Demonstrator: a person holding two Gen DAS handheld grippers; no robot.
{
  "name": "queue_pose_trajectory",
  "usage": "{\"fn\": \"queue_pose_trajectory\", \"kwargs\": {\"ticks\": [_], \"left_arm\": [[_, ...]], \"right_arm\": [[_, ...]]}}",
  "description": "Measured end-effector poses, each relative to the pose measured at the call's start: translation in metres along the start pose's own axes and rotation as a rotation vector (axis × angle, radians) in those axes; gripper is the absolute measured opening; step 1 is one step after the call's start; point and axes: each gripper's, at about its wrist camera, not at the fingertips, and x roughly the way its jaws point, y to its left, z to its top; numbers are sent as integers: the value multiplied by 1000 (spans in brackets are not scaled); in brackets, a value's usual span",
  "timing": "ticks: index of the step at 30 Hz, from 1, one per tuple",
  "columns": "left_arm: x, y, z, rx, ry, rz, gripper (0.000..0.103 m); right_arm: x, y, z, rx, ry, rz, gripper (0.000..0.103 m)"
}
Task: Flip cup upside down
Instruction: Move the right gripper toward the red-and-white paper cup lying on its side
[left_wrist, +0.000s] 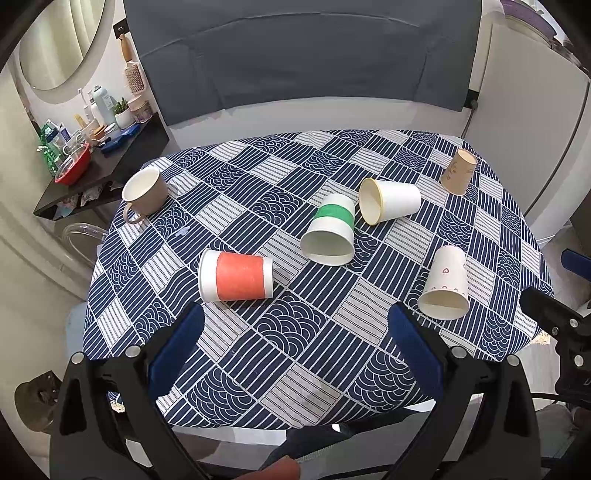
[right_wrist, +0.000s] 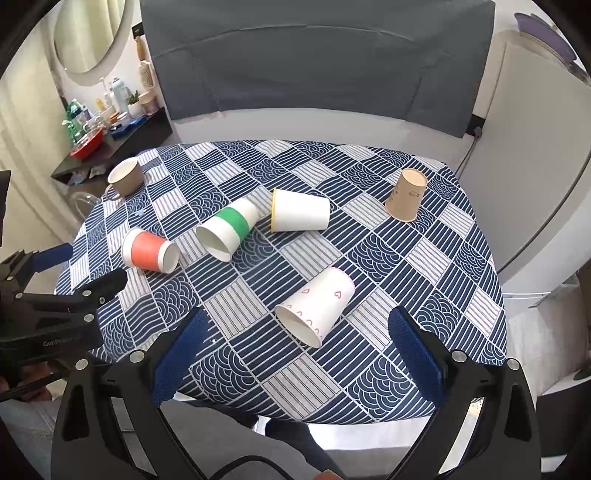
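A round table (left_wrist: 258, 354) covered in a navy and white patterned cloth fills both wrist views, with several cups scattered across it. At the upper left of the left wrist view, a brown mug (left_wrist: 144, 192) sits tilted near the table edge, its white inside and handle toward the camera. Left of centre lies a paper cup with an orange band (left_wrist: 236, 276), on its side, long axis running left to right across the frame. Near the middle, a cup with a green band (left_wrist: 330, 230) lies on its side with its open mouth toward the lower frame. Just beside it to the upper right, a plain white cup with a yellow rim (left_wrist: 389, 200) lies on its side, mouth toward the left. At the upper right, a tan cup (left_wrist: 459, 171) stands upside down, base on top. At the right, a white cup printed with small hearts (left_wrist: 445, 283) lies on its side, mouth toward the lower frame, long axis running roughly up and down the picture. In the right wrist view this heart cup (right_wrist: 316, 306) lies just ahead of the right gripper (right_wrist: 297, 332), mouth toward the lower left. Both the right gripper and the left gripper (left_wrist: 295, 325) have their blue-padded fingers spread wide, holding nothing. A cluttered dark shelf (left_wrist: 107, 166) stands at the far left.
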Motion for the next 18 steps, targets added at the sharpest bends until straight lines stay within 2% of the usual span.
{"fn": "queue_pose_trajectory", "kwargs": {"ticks": [18], "left_arm": [[10,9,4,-28,25,-8,97]], "right_arm": [[14,5,9,-21,24,18,94]]}}
